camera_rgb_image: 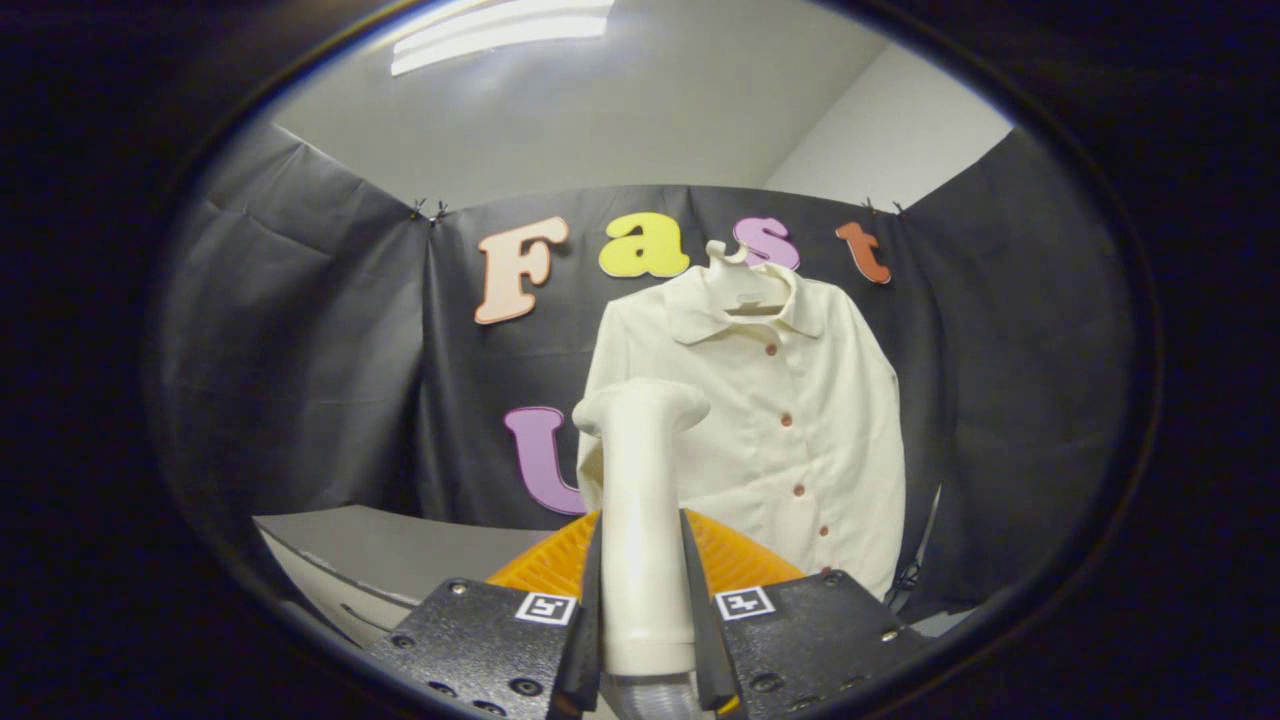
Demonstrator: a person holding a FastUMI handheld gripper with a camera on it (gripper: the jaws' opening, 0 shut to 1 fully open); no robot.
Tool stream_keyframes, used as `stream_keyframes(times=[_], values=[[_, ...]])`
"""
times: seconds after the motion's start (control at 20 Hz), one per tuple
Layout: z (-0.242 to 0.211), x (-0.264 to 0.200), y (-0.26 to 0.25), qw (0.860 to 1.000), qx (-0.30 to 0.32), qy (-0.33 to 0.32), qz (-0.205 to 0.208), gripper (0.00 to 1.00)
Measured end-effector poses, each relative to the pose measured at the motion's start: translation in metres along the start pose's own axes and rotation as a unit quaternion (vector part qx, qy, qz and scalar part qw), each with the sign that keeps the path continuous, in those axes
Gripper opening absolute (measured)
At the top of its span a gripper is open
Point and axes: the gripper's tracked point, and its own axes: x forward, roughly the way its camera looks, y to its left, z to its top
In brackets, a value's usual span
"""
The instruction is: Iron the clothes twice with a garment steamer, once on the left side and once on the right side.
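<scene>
The gripper (645, 610) has both fingers clamped on the garment steamer (640, 500), held upright ahead of them; the shirt (790, 430) hangs well beyond on its hanger (735, 275); a loose grip could tilt the steamer's head off the fabric.

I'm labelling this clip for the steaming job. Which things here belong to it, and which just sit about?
Belong to the job:
- garment steamer, clamped between the gripper fingers
- cream shirt on its hanger, beyond the steamer

Just there:
- orange ribbed object behind the fingers
- grey table
</scene>
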Motion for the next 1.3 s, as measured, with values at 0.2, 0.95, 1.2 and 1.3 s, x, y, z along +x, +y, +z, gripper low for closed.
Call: stream_keyframes(times=[0.2, 0.95, 1.2, 1.3], values=[[-0.023, 0.035, -0.018, 1.0, 0.003, 0.01, -0.006, 0.36], [-0.168, -0.019, -0.051, 0.993, 0.042, 0.109, -0.014, 0.36], [-0.211, -0.04, -0.059, 0.988, 0.062, 0.137, -0.017, 0.36], [-0.224, -0.047, -0.062, 0.987, 0.066, 0.147, -0.017, 0.36]])
